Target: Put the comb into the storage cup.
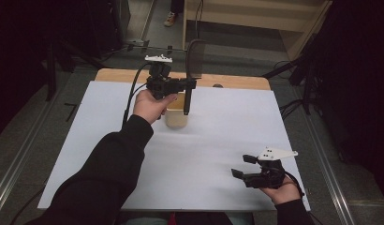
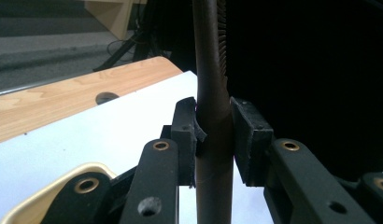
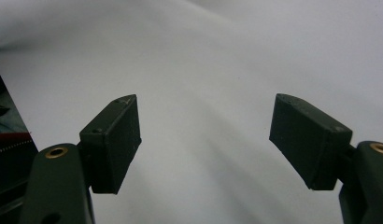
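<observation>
My left gripper (image 1: 188, 85) is raised over the back of the table, shut on the handle of a dark long-handled utensil (image 1: 195, 58). The utensil stands upright, with its broad flat head up and the handle end hanging down. In the left gripper view both pads (image 2: 182, 135) press on the round handle (image 2: 213, 154). A cream container (image 1: 176, 117) stands on the white sheet just below and beside that handle end; its rim (image 2: 54, 182) appears under the left jaw. My right gripper (image 1: 240, 166) rests low at the front right, open (image 3: 203, 135), nothing between its pads.
A white sheet (image 1: 204, 140) covers most of the table; a strip of bare wood (image 1: 120, 75) with a small round hole (image 1: 217, 86) runs along the back edge. Beyond it lie cables, dark stand legs, a light wooden cabinet (image 1: 255, 18) and a person's shoe (image 1: 170, 18).
</observation>
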Tool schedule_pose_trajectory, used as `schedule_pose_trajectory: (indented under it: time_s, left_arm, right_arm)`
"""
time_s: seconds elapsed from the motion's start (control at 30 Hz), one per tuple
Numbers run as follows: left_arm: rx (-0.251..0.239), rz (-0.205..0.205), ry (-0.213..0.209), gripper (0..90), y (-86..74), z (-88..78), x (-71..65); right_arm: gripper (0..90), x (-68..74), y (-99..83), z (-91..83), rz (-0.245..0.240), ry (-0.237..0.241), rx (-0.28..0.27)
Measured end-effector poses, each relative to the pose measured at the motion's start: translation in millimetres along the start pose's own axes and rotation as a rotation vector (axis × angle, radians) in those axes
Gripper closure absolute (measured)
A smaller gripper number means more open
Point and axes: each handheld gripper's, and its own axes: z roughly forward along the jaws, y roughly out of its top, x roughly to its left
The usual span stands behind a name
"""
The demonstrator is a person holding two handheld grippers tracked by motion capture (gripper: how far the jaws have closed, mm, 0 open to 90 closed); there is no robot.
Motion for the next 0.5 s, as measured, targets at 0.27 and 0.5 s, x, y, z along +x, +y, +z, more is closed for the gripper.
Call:
schedule_pose_trajectory:
  time_s: [0.27, 0.5]
  left_arm:
    - [-0.021, -0.025, 0.010, 72.9, 7.4, 2.3, 10.5]
    - [-0.038, 0.005, 0.040, 72.9, 13.1, 5.0, 13.2]
  right_arm:
    - [22.7, -0.8, 0.0, -0.4, -0.001, -0.002, -0.001]
    - [22.7, -1.0, -0.1, -0.4, -0.001, -0.004, -0.001]
